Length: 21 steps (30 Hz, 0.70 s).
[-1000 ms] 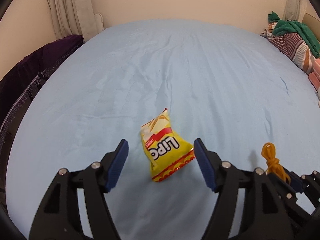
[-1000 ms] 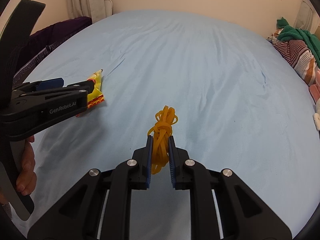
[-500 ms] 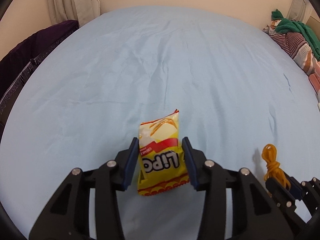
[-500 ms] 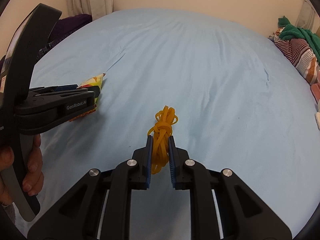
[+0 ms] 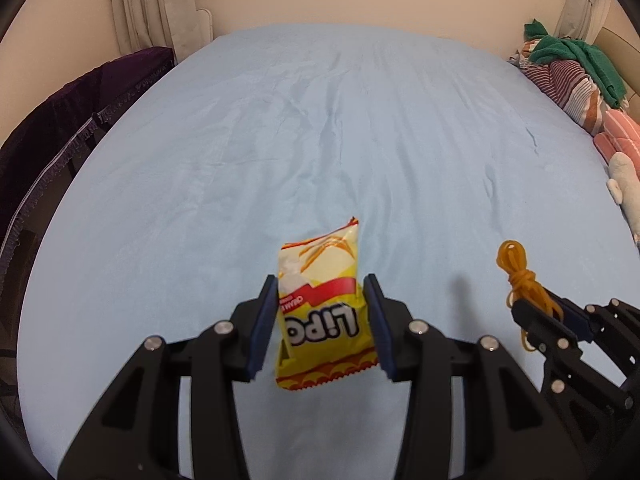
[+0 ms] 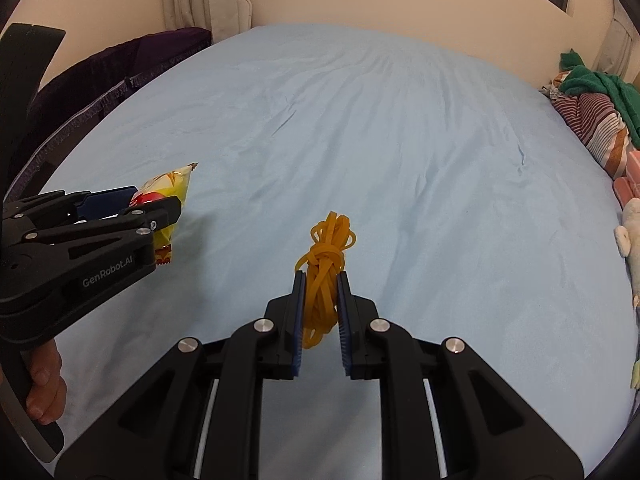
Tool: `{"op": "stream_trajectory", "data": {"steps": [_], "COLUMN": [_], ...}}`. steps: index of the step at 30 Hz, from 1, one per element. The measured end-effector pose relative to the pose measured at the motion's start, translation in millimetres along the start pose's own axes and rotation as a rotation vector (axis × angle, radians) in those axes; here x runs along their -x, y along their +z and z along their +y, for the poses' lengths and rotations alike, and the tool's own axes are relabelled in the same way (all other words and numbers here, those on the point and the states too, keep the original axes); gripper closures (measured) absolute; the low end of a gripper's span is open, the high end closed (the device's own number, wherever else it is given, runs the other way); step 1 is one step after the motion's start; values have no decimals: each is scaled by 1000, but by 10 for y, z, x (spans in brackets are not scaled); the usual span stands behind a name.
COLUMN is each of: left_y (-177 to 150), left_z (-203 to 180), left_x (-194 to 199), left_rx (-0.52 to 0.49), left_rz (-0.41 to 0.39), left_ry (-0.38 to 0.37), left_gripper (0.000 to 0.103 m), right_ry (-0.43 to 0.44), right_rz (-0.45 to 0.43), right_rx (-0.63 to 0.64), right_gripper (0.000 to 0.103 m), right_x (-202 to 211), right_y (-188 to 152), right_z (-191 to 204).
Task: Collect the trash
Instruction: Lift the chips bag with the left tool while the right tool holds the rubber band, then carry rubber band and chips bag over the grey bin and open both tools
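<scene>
left gripper (image 5: pixel 322 322) | grips snack bag (image 5: pixel 322 312) "LiPO" | gripper side marked "GenRobot.AI"

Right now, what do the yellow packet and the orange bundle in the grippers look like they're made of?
Snack packet: thin glossy plastic film, printed, crinkled, with a crimped, serrated end seal. Orange bundle: looks like rubber bands knotted together, flat matte loops that hang limp; rubber is likely but not certain.

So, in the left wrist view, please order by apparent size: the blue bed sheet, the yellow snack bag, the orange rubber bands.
1. blue bed sheet
2. yellow snack bag, enlarged by nearness to the camera
3. orange rubber bands
</scene>
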<state>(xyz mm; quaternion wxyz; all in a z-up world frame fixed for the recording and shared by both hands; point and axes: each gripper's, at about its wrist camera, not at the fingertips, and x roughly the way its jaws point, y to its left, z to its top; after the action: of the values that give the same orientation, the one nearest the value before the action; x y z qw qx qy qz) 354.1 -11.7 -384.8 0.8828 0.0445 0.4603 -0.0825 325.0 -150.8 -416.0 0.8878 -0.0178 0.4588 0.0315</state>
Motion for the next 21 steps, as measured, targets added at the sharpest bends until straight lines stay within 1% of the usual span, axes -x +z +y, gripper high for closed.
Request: {"op": "stream_trajectory", "data": {"steps": [5,8,11,14,21], "left_y": [-371,-663,-999,-1332,-2213], "left_z": [241,432,674,932,1657], "left_x": [456,721,986,1246,1958], "left_rx": [39,73,106,171,380], "left_rz": [6,17,24,34,43], "left_ry": [29,54,96,142,273], "left_gripper": [60,60,60,60,60], "right_ry": [30,55,89,136,288], "right_rz": [-10,-9,-5,-3,-18], "right_rx": [60,115,189,265,455], "right_gripper": [89,89,89,89,89], "right_x": [423,632,823,994,1426], "right_y": [-188,-315,-467,-610,-968], "right_z": [298,495,782,1115,2081]}}
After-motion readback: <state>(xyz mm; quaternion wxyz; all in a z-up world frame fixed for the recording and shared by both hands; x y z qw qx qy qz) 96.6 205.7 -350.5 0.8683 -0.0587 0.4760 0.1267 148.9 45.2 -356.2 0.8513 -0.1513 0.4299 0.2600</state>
